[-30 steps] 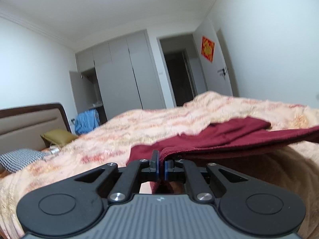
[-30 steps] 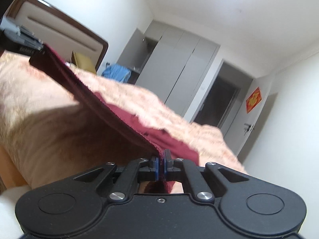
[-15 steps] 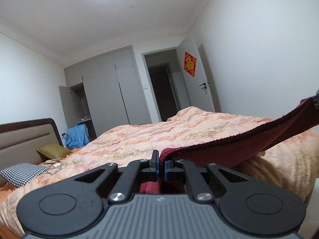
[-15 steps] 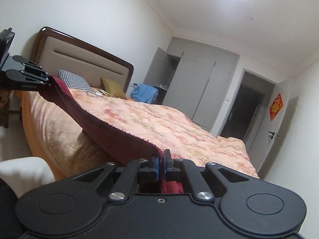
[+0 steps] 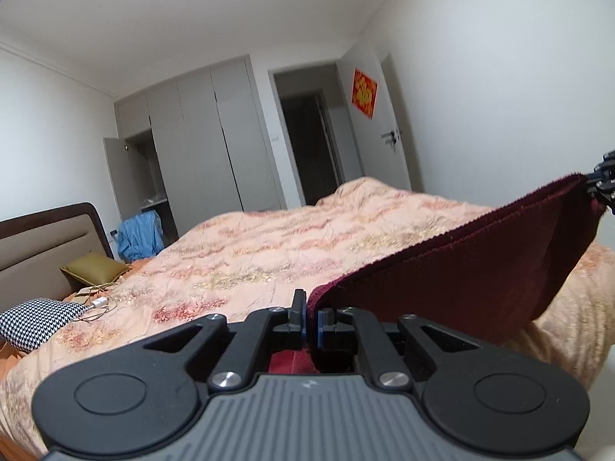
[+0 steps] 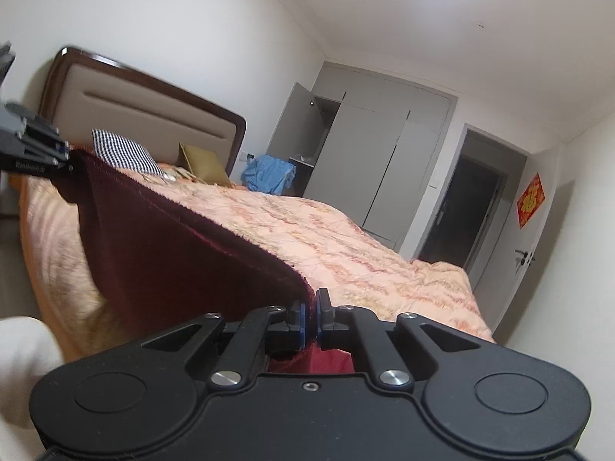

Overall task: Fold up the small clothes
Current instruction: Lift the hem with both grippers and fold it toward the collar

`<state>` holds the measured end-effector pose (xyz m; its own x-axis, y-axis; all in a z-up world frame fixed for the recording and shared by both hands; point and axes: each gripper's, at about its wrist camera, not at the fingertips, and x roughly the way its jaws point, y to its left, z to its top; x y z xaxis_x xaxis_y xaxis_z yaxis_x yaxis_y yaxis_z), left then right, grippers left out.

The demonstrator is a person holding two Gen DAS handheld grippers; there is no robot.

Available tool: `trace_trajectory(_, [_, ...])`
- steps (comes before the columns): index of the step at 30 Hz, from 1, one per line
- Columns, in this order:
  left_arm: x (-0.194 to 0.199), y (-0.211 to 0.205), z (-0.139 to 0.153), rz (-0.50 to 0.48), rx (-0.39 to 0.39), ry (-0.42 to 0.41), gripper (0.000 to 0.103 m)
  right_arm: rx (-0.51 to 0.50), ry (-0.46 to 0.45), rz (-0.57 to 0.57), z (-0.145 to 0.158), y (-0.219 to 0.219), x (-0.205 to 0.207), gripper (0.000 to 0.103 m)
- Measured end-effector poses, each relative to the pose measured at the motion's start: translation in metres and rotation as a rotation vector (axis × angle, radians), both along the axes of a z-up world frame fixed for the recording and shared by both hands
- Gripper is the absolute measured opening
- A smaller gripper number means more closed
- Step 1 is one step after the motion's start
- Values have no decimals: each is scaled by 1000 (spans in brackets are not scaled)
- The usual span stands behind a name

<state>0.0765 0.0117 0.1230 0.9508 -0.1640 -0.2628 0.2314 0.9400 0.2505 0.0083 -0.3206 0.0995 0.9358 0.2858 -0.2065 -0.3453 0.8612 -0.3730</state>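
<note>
Two corners held: your left gripper (image 5: 310, 317) is clamped on one end of the maroon cloth (image 5: 461, 272), your right gripper (image 6: 310, 317) on the other, edge stretched above the bed (image 5: 269, 253). Keep tension level; lower both ends evenly.

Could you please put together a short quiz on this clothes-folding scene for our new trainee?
1. True or false: the dark red knitted garment lies flat on the peach patterned quilt.
2. Which grippers are shut on the garment? A) left gripper only B) right gripper only C) both
3. Fill in: beside the olive cushion at the padded headboard lies a black-and-white ______ pillow.

Key
1. False: it hangs stretched between the two grippers, above the quilt.
2. C: each pinches one end of its upper edge.
3. Checked.
</note>
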Motion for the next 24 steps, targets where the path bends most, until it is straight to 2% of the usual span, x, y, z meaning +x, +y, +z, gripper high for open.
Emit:
trace_trajectory(6, [92, -6, 8, 5, 28, 67, 5, -53, 33, -34, -8, 10, 105, 5])
trace_trajectory(10, [162, -21, -4, 15, 117, 85, 6, -37, 107, -63, -25, 11, 173, 5])
trace_trajectory(15, [241, -32, -38, 22, 145, 171, 6, -22, 221, -86, -59, 11, 245, 5])
trace_trajectory(22, [316, -23, -98, 25, 90, 342, 6, -14, 359, -83, -106, 16, 313, 6])
trace_trajectory(24, [329, -18, -115, 25, 74, 385, 6, 1, 394, -85, -116, 16, 324, 14])
